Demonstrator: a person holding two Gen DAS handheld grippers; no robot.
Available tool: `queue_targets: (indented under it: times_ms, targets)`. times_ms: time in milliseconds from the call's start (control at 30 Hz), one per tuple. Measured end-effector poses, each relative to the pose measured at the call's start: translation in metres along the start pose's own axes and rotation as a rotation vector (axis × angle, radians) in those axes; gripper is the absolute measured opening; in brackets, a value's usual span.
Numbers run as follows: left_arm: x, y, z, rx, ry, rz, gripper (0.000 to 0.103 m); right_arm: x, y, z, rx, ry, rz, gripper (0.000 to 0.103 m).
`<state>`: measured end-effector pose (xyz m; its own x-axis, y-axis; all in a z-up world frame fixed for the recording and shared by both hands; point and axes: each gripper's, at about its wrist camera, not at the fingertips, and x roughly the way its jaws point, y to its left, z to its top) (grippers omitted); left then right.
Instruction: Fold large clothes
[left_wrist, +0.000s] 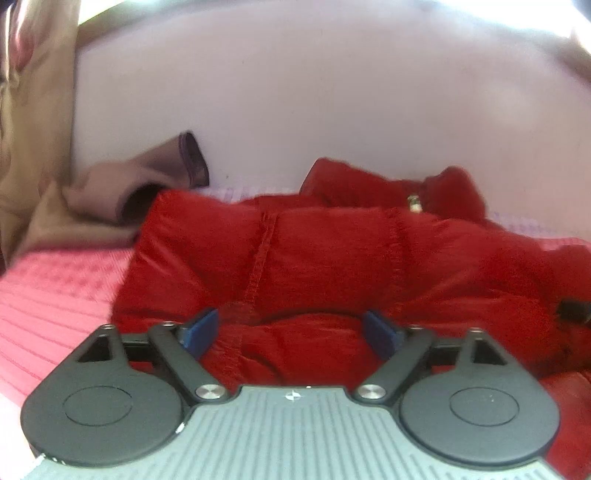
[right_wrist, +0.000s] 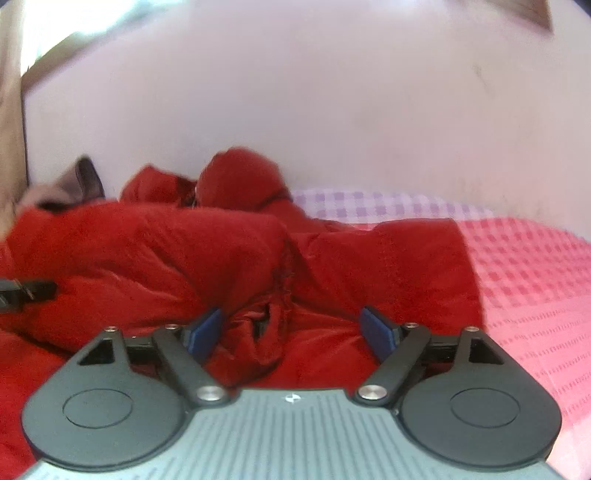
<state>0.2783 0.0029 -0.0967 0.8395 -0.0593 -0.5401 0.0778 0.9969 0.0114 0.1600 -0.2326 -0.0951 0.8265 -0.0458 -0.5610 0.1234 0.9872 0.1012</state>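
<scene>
The left claw (left_wrist: 291, 330) is spread wide, its blue pads (left_wrist: 201, 330) apart with nothing pinched between them. Directly ahead of it and under its fingers lies the red padded jacket (left_wrist: 295, 251), bunched on a pink checked bedspread (left_wrist: 55, 284). A stitched seam runs away from the claw just inside its left pad. Ahead and to the left of the claw, a brown garment (left_wrist: 110, 199) lies beside the jacket, against a pale wall (left_wrist: 314, 92).

The right claw (right_wrist: 291, 328) is likewise spread, holding nothing. The red padded jacket (right_wrist: 166, 251) fills the space ahead of it and to its left, with creased folds between the pads (right_wrist: 376, 330). To the claw's right, the pink checked bedspread (right_wrist: 535, 280) shows bare.
</scene>
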Motion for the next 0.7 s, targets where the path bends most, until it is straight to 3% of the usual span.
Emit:
queue_targets:
  times_ms: [100, 167, 300, 500, 700]
  targets:
    - [-0.034, 0.014, 0.005, -0.027, 0.016, -0.054, 0.088, -0.052, -0.013, 0.004, 0.099, -0.072, 0.076, 0.089]
    - [-0.062, 0.028, 0.005, -0.025, 0.029, -0.085, 0.092, -0.091, -0.021, -0.001, 0.125, -0.087, 0.142, 0.101]
    - [-0.119, 0.063, -0.012, -0.016, 0.052, -0.152, 0.100, -0.168, -0.035, -0.037, 0.102, -0.076, 0.193, 0.103]
    - [-0.176, 0.091, -0.063, 0.076, 0.069, -0.057, 0.101, -0.235, -0.046, -0.109, 0.025, -0.009, 0.157, 0.103]
    - [-0.196, 0.113, -0.096, 0.035, 0.125, 0.012, 0.100, -0.244, -0.056, -0.139, 0.092, 0.010, 0.140, 0.103]
